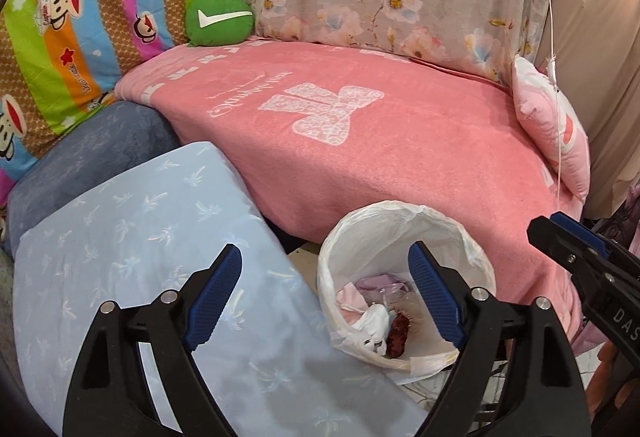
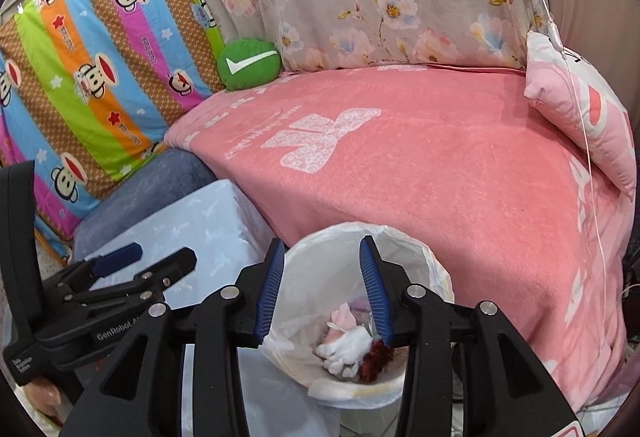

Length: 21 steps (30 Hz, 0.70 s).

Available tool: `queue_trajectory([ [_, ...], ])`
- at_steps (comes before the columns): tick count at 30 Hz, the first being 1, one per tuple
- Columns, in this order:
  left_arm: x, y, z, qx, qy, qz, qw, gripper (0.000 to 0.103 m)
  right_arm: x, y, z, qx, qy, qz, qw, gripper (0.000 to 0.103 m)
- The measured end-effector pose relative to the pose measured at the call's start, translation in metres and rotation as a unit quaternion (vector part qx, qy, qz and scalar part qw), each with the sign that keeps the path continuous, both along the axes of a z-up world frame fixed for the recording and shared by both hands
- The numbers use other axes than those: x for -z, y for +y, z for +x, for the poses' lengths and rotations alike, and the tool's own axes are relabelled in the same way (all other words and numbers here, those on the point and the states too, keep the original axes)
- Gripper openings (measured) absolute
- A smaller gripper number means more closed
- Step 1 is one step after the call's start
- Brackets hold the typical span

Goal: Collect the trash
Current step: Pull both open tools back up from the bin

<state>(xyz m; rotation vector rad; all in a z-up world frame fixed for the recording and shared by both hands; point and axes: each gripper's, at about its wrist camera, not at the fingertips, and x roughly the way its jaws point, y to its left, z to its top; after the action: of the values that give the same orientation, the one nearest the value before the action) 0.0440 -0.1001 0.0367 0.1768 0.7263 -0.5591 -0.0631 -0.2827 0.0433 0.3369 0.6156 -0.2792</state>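
Both claws empty above the lined bin: right claw half open straight over the trash at its 6 o'clock, left claw spread wide, bin off toward its 3 o'clock, so right sits nearer.

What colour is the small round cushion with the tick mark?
Green, with a white tick: round cushion, clearest in the right wrist view.

"GenRobot" on left tongs body ("DAS" on right tongs).
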Motion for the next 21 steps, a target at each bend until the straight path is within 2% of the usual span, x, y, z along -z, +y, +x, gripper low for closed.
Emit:
queue_trajectory([
  [4, 0.003, 0.003, -0.005, -0.008, -0.006, 0.01, 0.9999, 0.086, 0.005, 0.008, -0.007, 0.009, 0.018, -0.033, 0.999, 0.048],
  [18, 0.017, 0.009, -0.02, -0.028, -0.007, 0.041, 0.9988, 0.092, 0.028, 0.024, -0.019, -0.003, 0.056, -0.045, 0.997, 0.065],
  [20, 0.02, 0.01, -0.022, -0.031, -0.004, 0.046, 0.9984, 0.092, 0.03, 0.026, -0.02, -0.006, 0.057, -0.045, 0.997, 0.072],
  [21, 0.021, 0.01, -0.022, -0.035, -0.003, 0.048, 0.9982, 0.092, 0.031, 0.027, -0.021, -0.01, 0.057, -0.046, 0.997, 0.081],
])
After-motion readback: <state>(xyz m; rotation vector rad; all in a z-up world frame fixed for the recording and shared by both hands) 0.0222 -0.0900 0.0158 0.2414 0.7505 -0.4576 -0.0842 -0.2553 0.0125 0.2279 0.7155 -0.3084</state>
